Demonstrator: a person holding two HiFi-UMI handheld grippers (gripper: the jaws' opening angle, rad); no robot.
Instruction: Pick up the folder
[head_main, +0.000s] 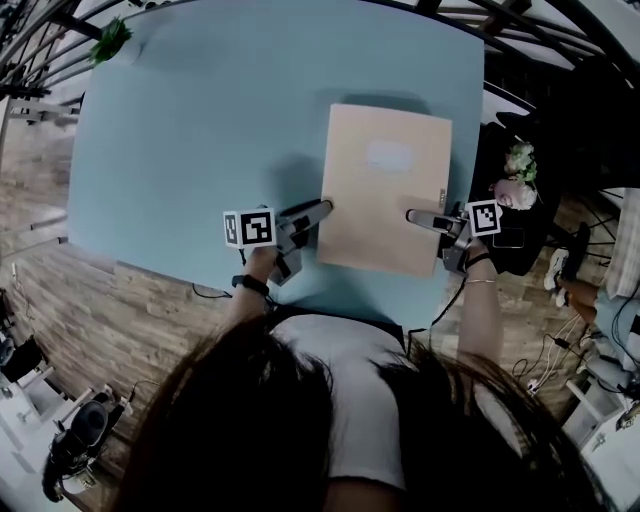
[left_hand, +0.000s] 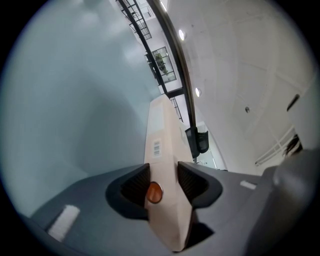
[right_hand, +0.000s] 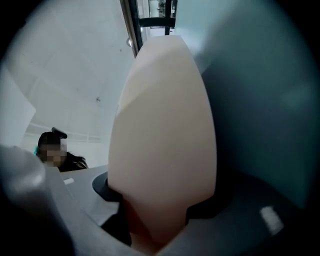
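Folder (head_main: 385, 190): pale beige, a flat rectangle with squared corners, over the near right part of the worktop (head_main: 200, 150); whether it rests on the surface or is just clear of it cannot be told
Grip: held at its two long sides, one claw on each
Left claw (head_main: 322, 208): closed on the folder's left edge; in the left gripper view the dark ribbed pads (left_hand: 136, 184) press on both faces of the thin edge
Right claw (head_main: 412, 215): closed on the right edge; in the right gripper view the beige cover fills the gap between the jaws
Label (head_main: 389, 156): paler rectangular patch on the front cover, nothing legible
Sticker (left_hand: 156, 148): small, white, with barcode lines, print too small to read
Edge mark (head_main: 441, 195): short dark print by the right side, unreadable
Stud (left_hand: 154, 192): round, orange, glossy, on the cover at the left claw
Material: matte, smooth, card-like cover, thin when seen edge-on
Worktop: light blue, smooth, with rounded corners
Plant (head_main: 112, 40): small, green, at the far left corner
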